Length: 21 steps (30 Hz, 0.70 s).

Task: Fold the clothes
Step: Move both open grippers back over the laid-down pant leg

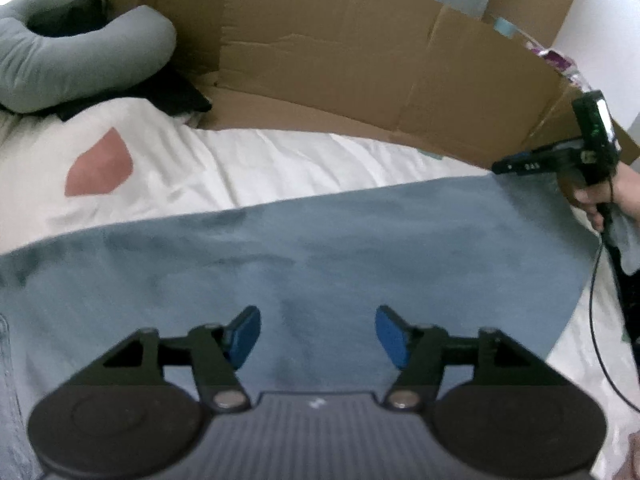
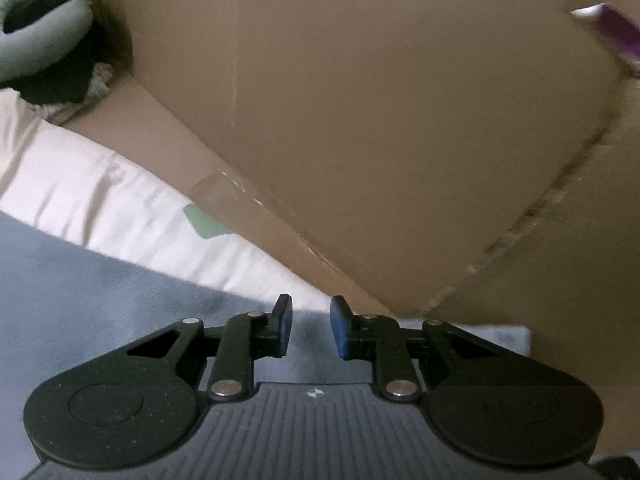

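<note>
- Blue-grey soft cloth (image 1: 320, 248), matte and faintly mottled with darker patches, lies spread flat on a white sheet (image 1: 248, 160) with only shallow ripples; its far edge runs straight across the bed and its right end curves round to a rounded corner.
- Brown cardboard (image 1: 340, 68) stands along the far side of the bed, well beyond the cloth's edge; a grey curved pillow (image 1: 80, 52) sits at the far left corner.
- Left gripper (image 1: 318, 336) hovers over the middle of the cloth, its blue pads (image 1: 244, 336) spread wide apart; the cloth shows in the gap below them, and no fold is caught between them.
- Right gripper (image 2: 311, 332), in its own view, has the pads (image 2: 342, 332) set a narrow gap apart, not touching each other; the cloth's far edge lies just under the tips, nothing visibly pinched.
- From the left wrist view, the right gripper (image 1: 508, 168) sits at the cloth's far right corner, held by a hand (image 1: 612, 196).
</note>
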Available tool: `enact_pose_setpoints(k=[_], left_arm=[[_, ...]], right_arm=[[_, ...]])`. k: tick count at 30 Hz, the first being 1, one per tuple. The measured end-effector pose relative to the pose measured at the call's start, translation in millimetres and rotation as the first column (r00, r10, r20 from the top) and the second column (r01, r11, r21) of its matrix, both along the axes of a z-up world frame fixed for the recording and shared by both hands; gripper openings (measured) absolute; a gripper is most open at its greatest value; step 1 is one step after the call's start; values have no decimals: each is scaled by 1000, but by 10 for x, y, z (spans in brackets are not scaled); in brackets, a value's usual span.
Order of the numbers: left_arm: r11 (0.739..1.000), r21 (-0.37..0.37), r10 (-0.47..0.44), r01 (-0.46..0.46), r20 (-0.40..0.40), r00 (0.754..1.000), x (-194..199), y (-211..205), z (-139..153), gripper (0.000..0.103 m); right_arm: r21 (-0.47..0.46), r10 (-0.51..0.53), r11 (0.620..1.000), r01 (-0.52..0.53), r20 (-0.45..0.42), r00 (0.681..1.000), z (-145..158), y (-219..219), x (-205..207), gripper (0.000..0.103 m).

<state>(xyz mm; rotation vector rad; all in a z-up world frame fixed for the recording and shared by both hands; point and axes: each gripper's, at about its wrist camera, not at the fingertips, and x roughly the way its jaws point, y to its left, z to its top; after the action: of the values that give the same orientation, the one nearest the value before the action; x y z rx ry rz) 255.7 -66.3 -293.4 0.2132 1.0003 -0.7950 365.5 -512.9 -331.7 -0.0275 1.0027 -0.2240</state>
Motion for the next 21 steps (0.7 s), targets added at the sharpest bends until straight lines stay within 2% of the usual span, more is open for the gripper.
enact_pose_setpoints(k=[6, 10, 14, 18, 21], left_arm=[[998, -39, 47, -47, -13, 999, -269, -41, 106, 75], [999, -41, 18, -18, -7, 1000, -518, -146, 153, 75], [998, -60, 2, -4, -36, 999, -697, -251, 218, 77], [999, -48, -14, 13, -33, 999, -824, -361, 295, 78], [998, -23, -55, 55, -33, 998, -924, -484, 378, 77]], right_arm=[[49, -20, 999, 19, 26, 999, 378, -83, -430, 35], [69, -29, 997, 26, 32, 999, 560, -100, -751, 40], [78, -8, 997, 4, 52, 999, 760, -80, -1144, 43], [120, -59, 992, 44, 119, 991, 941, -145, -1597, 45], [109, -79, 992, 62, 166, 983, 1016, -107, -1929, 45]])
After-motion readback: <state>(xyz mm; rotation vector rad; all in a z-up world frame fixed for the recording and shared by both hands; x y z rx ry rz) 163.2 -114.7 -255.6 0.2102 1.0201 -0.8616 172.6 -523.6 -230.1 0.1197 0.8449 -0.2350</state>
